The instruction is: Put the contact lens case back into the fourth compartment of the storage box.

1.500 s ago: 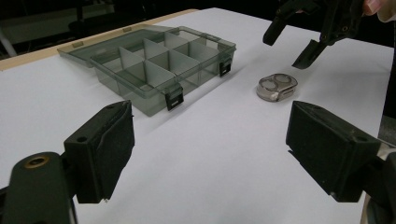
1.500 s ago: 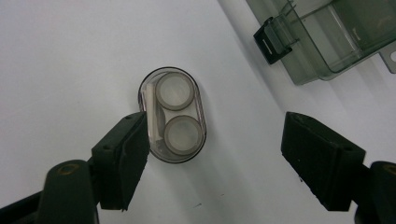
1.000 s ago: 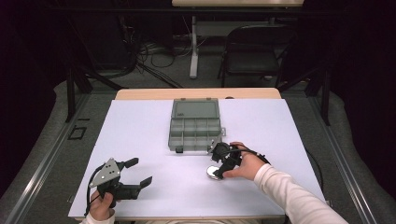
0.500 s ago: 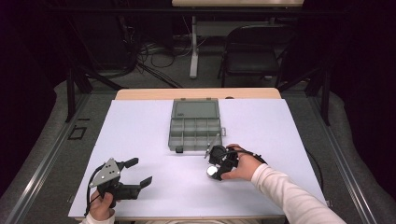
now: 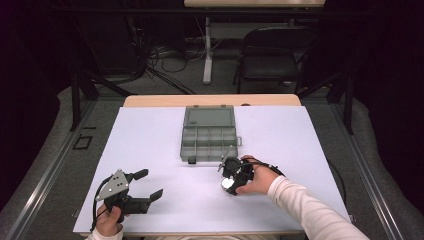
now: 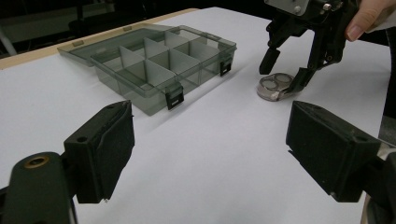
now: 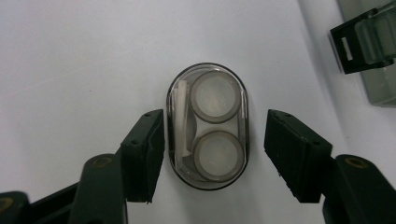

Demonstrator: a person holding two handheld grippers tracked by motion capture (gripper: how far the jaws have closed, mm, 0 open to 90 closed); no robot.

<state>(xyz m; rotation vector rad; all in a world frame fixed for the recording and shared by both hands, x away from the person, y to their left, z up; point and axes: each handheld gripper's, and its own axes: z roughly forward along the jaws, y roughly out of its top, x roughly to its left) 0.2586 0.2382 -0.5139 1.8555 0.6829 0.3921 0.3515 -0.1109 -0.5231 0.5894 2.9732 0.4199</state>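
Lens case (image 7: 208, 127), small clear oval with two round white caps inside, lies flat on the white table sheet (image 5: 150, 145), just in front of the near right corner of the grey compartment box (image 5: 209, 136). In the left gripper view same case (image 6: 275, 87) sits on the sheet under the other tool, near but apart from the box (image 6: 154, 60); box lid is open flat behind, dividers visible, two black latches on the near wall.

Right gripper (image 7: 212, 154) points down over the case, jaws on either side of it. Jaws partly open, and they have just been opening after a squeeze. Left pad seems to touch or nearly touch the case's side; right pad is clear of it with a gap of sheet between. No grip: the case rests on the sheet, not lifted. In the high view right gripper (image 5: 231, 176) is held by the person's right hand (image 5: 255, 179), white sleeve coming in from bottom right.

Left gripper (image 6: 208, 149) jaws stand wide, nothing between them, bare sheet only. In the high view left gripper (image 5: 145, 184) is low near the front left of the sheet, well apart from box and case, grey three-cornered plate on top, left hand (image 5: 107, 222) at the bottom edge.
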